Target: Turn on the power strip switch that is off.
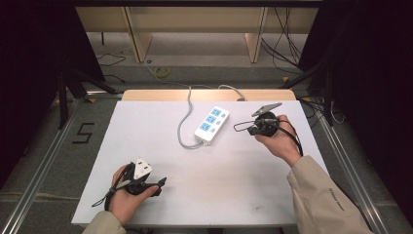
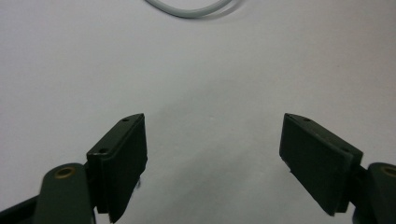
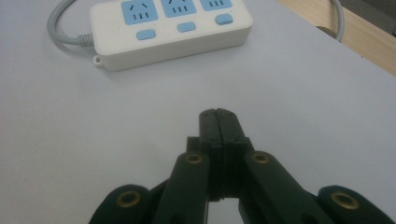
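A white power strip (image 1: 212, 124) with blue sockets lies near the middle back of the white table; its grey cable (image 1: 184, 127) loops off to the left and runs back over the far edge. My right gripper (image 1: 238, 127) sits just right of the strip, pointing at it, jaws shut with nothing between them. In the right gripper view the strip (image 3: 170, 28) lies a short way ahead of the closed tips (image 3: 218, 114). My left gripper (image 1: 161, 182) rests at the front left, open and empty; in its own view the jaws (image 2: 212, 140) stand wide apart over bare table, the cable (image 2: 189, 9) far ahead.
The white table top (image 1: 209, 185) ends in a wooden strip (image 1: 209, 95) at the back. Beyond it are a floor with loose cables (image 1: 287, 48) and wooden furniture legs (image 1: 139, 39). Dark curtains flank both sides.
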`<state>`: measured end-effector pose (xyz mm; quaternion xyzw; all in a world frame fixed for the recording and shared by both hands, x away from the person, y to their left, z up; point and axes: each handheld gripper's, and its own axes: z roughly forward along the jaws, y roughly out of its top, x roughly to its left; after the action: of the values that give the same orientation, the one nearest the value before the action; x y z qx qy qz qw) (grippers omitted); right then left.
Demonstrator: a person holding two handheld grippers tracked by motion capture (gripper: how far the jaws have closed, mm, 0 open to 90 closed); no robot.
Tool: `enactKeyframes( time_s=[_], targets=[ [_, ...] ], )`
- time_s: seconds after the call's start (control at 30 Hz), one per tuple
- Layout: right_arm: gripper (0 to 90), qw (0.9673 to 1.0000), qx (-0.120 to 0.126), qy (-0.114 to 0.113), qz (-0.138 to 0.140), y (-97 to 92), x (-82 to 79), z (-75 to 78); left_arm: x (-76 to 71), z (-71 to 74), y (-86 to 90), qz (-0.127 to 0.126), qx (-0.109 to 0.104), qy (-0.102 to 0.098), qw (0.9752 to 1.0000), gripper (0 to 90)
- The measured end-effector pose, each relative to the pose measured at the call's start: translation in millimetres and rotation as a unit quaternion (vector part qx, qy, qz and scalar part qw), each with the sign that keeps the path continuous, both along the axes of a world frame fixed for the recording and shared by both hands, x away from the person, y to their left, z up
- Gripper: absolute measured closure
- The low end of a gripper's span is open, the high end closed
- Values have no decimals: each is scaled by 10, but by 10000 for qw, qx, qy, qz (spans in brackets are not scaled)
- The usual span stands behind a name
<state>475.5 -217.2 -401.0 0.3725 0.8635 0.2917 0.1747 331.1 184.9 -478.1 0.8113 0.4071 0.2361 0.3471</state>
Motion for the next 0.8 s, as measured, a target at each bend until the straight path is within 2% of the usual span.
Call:
enactKeyframes(
  time_s=[0.8],
  targets=[
    [900,10000,-67,-1,44,114,160,37,-5,0,-3,3,-2,-13,10000,233]
  ],
)
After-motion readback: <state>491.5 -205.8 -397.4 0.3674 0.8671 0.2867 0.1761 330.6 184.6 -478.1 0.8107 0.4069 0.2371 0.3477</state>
